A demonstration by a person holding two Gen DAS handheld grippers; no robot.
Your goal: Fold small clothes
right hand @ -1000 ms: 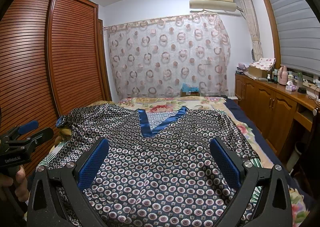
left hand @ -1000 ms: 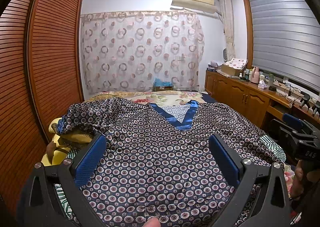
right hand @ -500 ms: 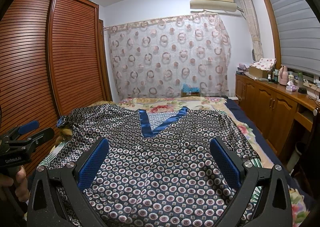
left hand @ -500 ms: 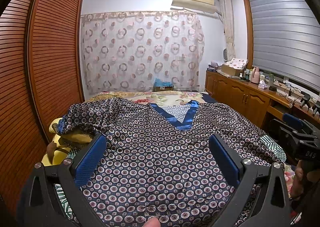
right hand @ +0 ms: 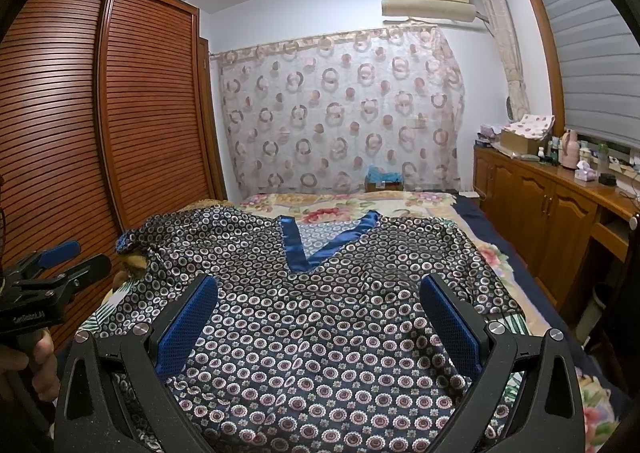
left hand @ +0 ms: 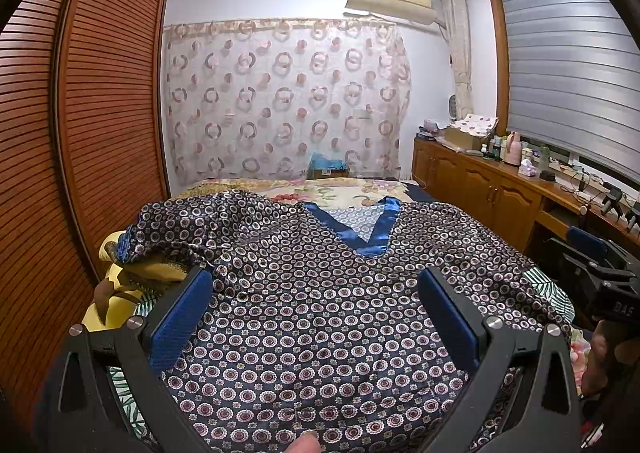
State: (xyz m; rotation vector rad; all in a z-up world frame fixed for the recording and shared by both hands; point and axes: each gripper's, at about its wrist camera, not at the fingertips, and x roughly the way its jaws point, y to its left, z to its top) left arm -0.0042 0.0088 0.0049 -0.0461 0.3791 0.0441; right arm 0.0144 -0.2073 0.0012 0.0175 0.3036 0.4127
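Your left gripper (left hand: 314,307) and right gripper (right hand: 318,309) both hover spread wide, grasping nothing. The patterned satin V-neck top (left hand: 320,293) lies flat on the bed (right hand: 500,253) directly beneath and ahead. It looks light and slippery; pinch the sleeve edges (left hand: 132,241) firmly.

Floral bedspread (right hand: 360,209) at bed's far end; louvered wardrobe (left hand: 100,113) left; circle-print curtain (left hand: 284,101) behind; cluttered wooden cabinets (right hand: 552,201) right.

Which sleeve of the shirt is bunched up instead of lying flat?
The left sleeve, by the wardrobe. It is humped and crumpled, its blue cuff raised off the bed. The right sleeve lies spread flat.
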